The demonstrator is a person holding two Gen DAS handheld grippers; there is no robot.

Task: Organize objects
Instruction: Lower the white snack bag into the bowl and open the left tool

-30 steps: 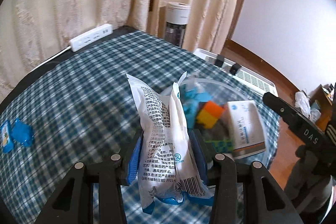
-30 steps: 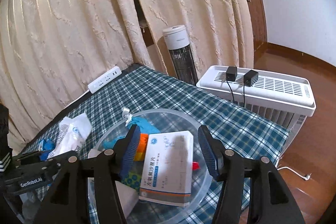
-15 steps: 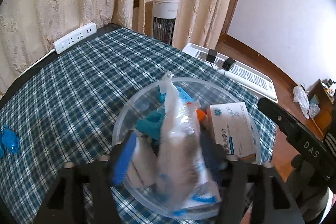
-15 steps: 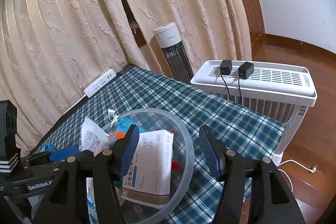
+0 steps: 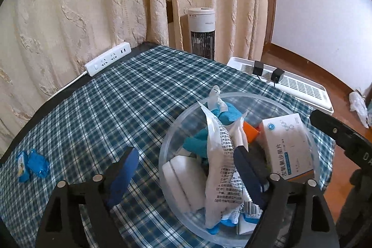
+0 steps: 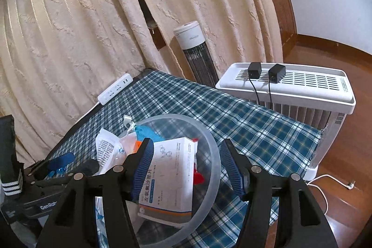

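L gripper (image 5: 183, 169): jaws spread wide, nothing held, hung over bowl's near rim.
R gripper (image 6: 186, 166): spread, empty, above bowl.
Pouch (image 5: 218, 169): stood in clear bowl (image 5: 300, 106), leaning on L gripper's right finger.
Leftover: blue packets (image 5: 31, 164) lay on bench (image 5: 116, 108), well apart.
Tip: lift L gripper straight up so the pouch didn't snag, then go for packets.

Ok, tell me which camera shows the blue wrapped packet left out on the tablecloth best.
The left wrist view: the blue wrapped packet lies in plain sight on the checked tablecloth, apart from the clear bowl. The right wrist view does not clearly show it; the left claw blocks that area.
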